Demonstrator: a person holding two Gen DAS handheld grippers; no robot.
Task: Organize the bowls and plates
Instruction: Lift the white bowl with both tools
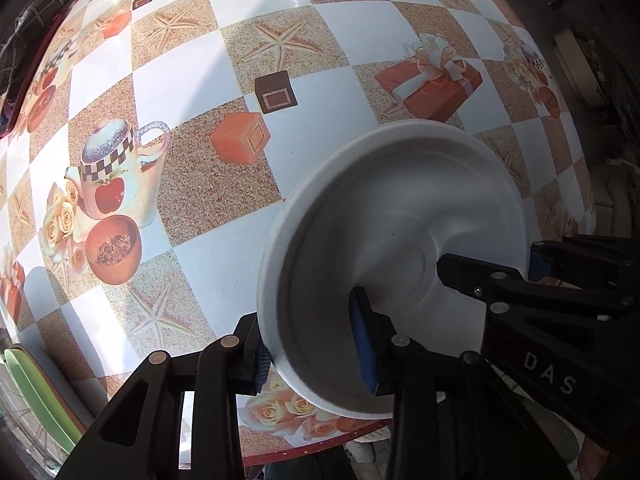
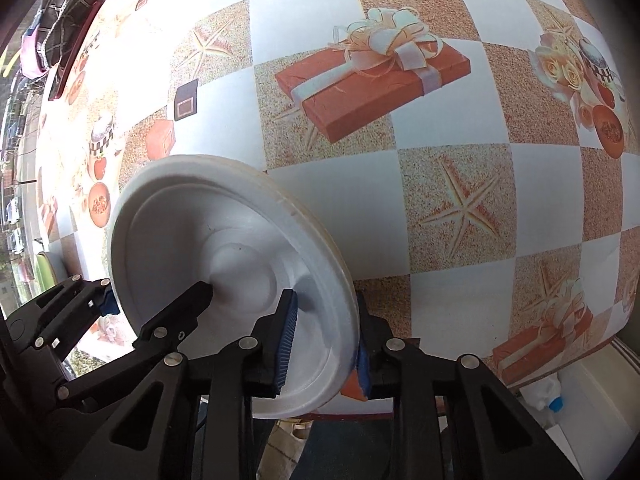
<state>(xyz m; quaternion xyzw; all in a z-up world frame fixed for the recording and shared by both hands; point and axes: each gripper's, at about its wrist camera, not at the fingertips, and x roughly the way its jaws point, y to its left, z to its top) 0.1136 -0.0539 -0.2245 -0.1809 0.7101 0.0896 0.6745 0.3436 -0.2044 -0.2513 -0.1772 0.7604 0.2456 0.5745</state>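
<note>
Sunlight is falling across the table point(image 1: 192, 80), whose printed cloth of checks, starfish and gift boxes is filling both wrist views. Near its front edge a white foam plate point(image 1: 384, 216) is sitting; in the right wrist view faint layered rims suggest it may be a small stack, though that cannot be told for sure. At the far left corner, green and orange plates point(image 1: 36, 392) are lying at the table's edge, well apart from the white one.

Both sets of tongs are clamping the white plate's rim from opposite sides. The left tongs point(image 1: 316, 364) are gripping with one blue pad inside the dish and one under the lip; the right tongs point(image 2: 326, 344) are doing the same on the other side.

Risk is lying in the material, in my judgement: foam is bending easily, so uneven pulling by the two hands could be cracking the rim. If this is a stack, a lower plate could be slipping free when lifted, dropping off the nearby table edge.
</note>
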